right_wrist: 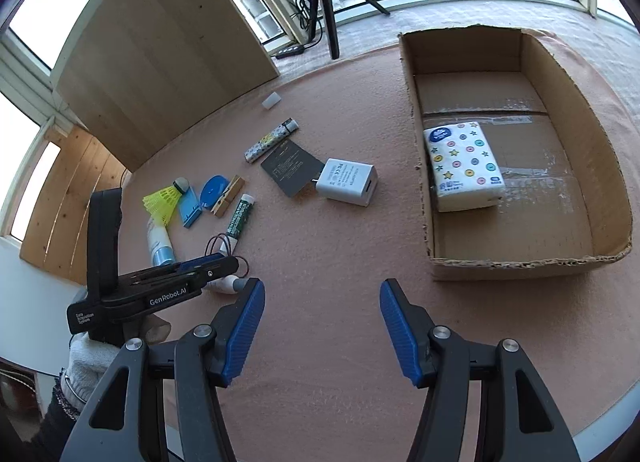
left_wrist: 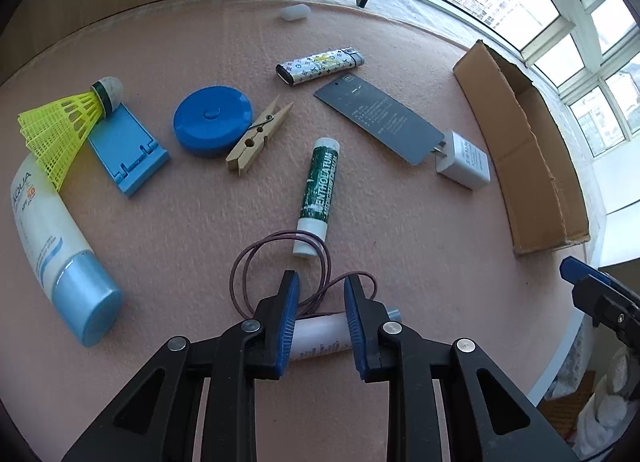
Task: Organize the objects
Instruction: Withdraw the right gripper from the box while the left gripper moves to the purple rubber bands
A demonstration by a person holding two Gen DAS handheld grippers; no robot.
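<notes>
A matt, slightly fuzzy pink cloth [left_wrist: 400,222] covers the tabletop. The cardboard box [right_wrist: 600,190] near its right edge is raw brown, rough at its torn rims. The clothespin [left_wrist: 258,136] is bare wood, the sunscreen tube [left_wrist: 52,238] glossy plastic, the tissue pack [right_wrist: 464,166] shiny film.

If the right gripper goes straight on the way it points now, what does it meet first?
Most likely only the bare pink table cover. The right gripper is open with nothing between its fingers. The cardboard box lies ahead to the right, the white charger farther off; depth is uncertain.
</notes>
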